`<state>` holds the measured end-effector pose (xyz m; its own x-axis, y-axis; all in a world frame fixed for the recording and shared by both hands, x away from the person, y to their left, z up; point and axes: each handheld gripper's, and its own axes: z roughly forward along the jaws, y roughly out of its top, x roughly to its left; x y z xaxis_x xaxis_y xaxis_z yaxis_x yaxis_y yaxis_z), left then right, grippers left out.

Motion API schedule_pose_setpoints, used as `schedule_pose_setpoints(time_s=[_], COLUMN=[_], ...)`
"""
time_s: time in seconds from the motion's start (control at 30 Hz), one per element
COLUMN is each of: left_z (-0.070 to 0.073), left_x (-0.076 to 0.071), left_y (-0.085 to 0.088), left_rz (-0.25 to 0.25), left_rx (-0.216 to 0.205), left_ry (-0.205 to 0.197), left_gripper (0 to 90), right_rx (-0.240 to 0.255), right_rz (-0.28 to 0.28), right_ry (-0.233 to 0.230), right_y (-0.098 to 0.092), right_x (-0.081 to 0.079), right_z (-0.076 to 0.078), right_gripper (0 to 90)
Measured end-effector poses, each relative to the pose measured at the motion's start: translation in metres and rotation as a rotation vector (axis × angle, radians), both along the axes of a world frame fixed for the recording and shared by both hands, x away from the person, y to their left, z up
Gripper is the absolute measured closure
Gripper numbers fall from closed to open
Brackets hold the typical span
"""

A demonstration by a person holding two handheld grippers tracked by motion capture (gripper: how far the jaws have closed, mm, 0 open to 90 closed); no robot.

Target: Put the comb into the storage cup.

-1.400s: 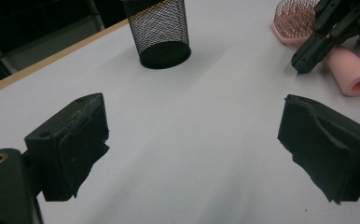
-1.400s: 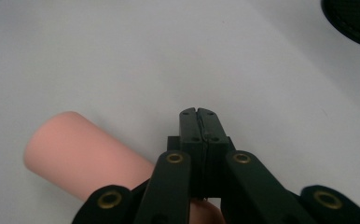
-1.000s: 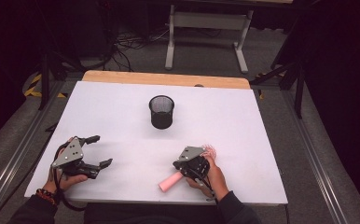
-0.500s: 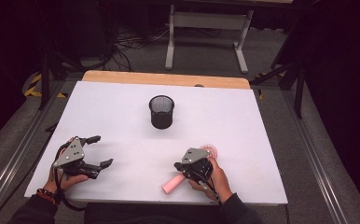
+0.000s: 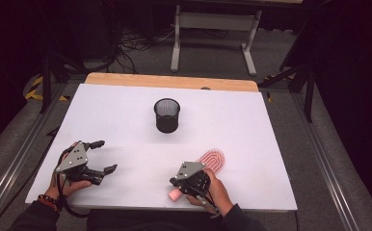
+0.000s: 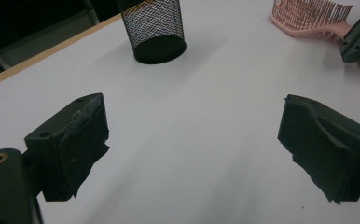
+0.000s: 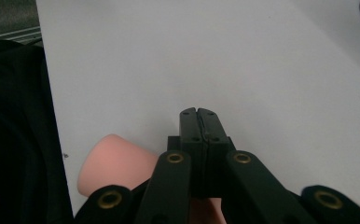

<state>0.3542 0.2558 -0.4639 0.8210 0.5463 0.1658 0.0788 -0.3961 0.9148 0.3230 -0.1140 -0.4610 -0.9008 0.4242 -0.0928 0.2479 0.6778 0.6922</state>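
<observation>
We see a pink hairbrush (image 5: 212, 161) of smooth, matt plastic with fine bristles, a black pen cup (image 5: 166, 115) of open wire mesh, a matt white table top (image 5: 251, 125) edged by bare wood (image 5: 169, 81), and matt black gripper pads (image 6: 73, 140), rough-edged.

A: What is the work surface?

B: A white table (image 5: 251, 120) with a bare wooden strip (image 5: 169, 81) along its far edge.

A: What stands on it?

B: A black mesh cup (image 5: 167, 115), upright, near the middle and toward the far edge.

A: Anything else on the top?

B: A pink hairbrush (image 5: 212, 161) lies near the near edge, right of centre. Its bristled head points toward the far right corner; its handle end (image 5: 174, 194) sits just beside the near edge. The brush and the cup are well apart.
</observation>
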Motion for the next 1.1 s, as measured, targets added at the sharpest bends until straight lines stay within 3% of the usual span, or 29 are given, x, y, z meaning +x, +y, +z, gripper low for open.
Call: schedule_pose_setpoints(time_s=[0.03,0.33,0.67,0.83,1.1], left_z=[0.000,0.000,0.000,0.000,-0.001], left_x=[0.000,0.000,0.000,0.000,0.001], left_y=[0.000,0.001,0.000,-0.001,-0.002], left_rz=[0.000,-0.002,-0.001,-0.003,-0.007], left_rx=[0.000,-0.003,0.004,0.004,0.008], left_ry=[0.001,-0.001,0.001,0.002,0.006], left_gripper=[9.2,9.2,9.2,9.3,9.2], right_rx=[-0.031,-0.070,-0.054,-0.062,-0.074], right_rz=[0.010,-0.008,-0.049,-0.050,-0.106], right_ry=[-0.004,-0.001,0.021,0.011,-0.010], right_y=[0.000,-0.016,-0.047,-0.055,-0.071], right_x=[-0.001,-0.004,0.001,0.005,0.017], right_z=[0.000,-0.001,-0.002,-0.001,0.000], right_gripper=[89.9,89.9,90.0,90.0,90.0])
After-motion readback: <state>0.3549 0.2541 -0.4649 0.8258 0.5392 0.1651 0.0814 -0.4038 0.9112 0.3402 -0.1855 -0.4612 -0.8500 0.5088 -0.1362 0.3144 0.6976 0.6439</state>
